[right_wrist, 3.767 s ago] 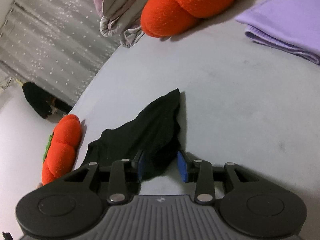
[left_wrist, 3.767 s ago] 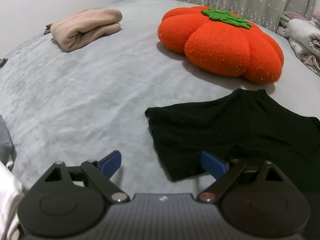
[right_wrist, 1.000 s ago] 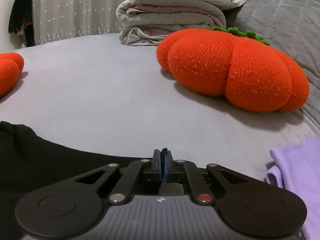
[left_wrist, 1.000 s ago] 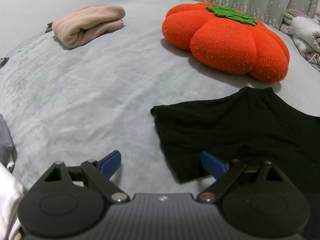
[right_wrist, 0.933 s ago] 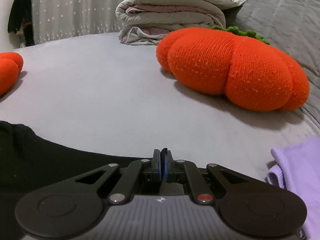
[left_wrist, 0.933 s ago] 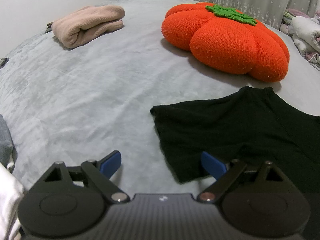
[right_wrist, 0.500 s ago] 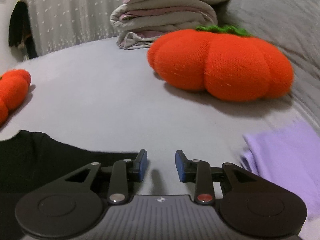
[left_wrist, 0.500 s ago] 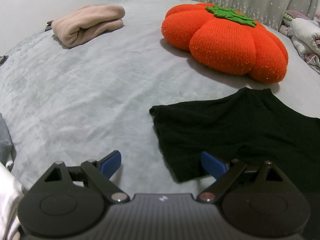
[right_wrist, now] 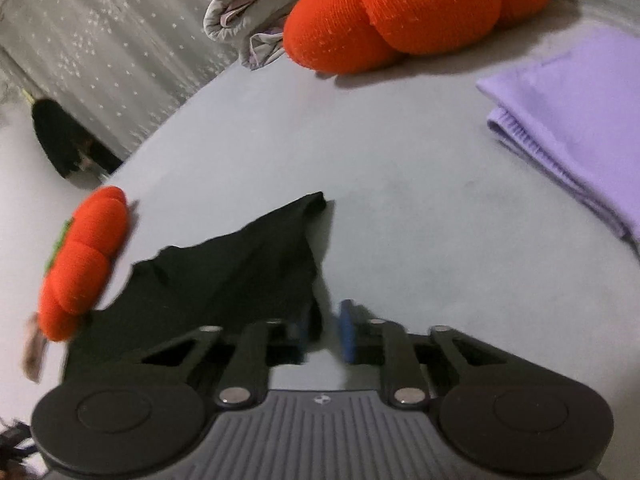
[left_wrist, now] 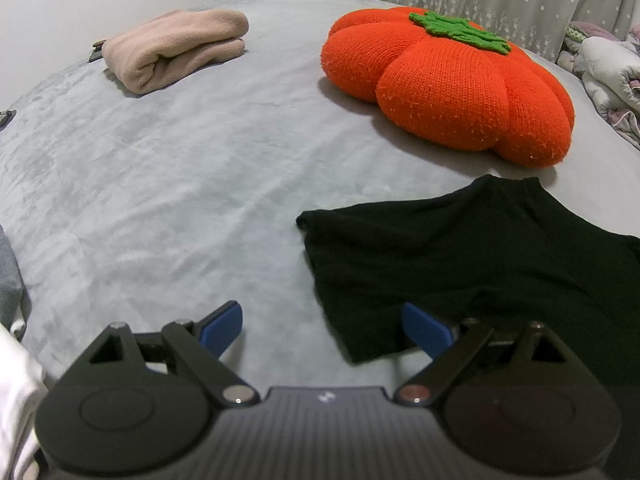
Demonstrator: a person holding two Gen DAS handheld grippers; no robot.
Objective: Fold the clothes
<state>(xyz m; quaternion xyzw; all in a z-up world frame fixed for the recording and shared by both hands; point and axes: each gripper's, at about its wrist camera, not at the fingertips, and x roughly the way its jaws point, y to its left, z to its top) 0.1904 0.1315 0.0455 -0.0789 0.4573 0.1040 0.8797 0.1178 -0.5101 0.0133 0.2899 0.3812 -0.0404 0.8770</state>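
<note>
A black T-shirt (left_wrist: 480,256) lies spread on the grey bed (left_wrist: 160,200). My left gripper (left_wrist: 324,330) hovers wide open over its near sleeve corner, with one blue pad above the cloth and the other above the bare sheet. In the right wrist view the shirt (right_wrist: 240,272) runs to a pointed sleeve. My right gripper (right_wrist: 326,330) sits at that sleeve's near edge. Its jaws are closing with a narrow gap left. The cloth edge lies beside the left pad, and grey sheet shows between the pads.
An orange pumpkin cushion (left_wrist: 452,84) and a folded pink garment (left_wrist: 176,54) lie beyond the shirt. A folded lilac cloth (right_wrist: 572,120), a second pumpkin cushion (right_wrist: 400,12) and stacked quilts (right_wrist: 244,12) lie on the right side. White cloth (left_wrist: 16,408) sits near left.
The right gripper, pinched on the black shirt's edge a second ago, opened, swung sideways and rolled, and now faces the sleeve with its jaws narrower. The left gripper kept still.
</note>
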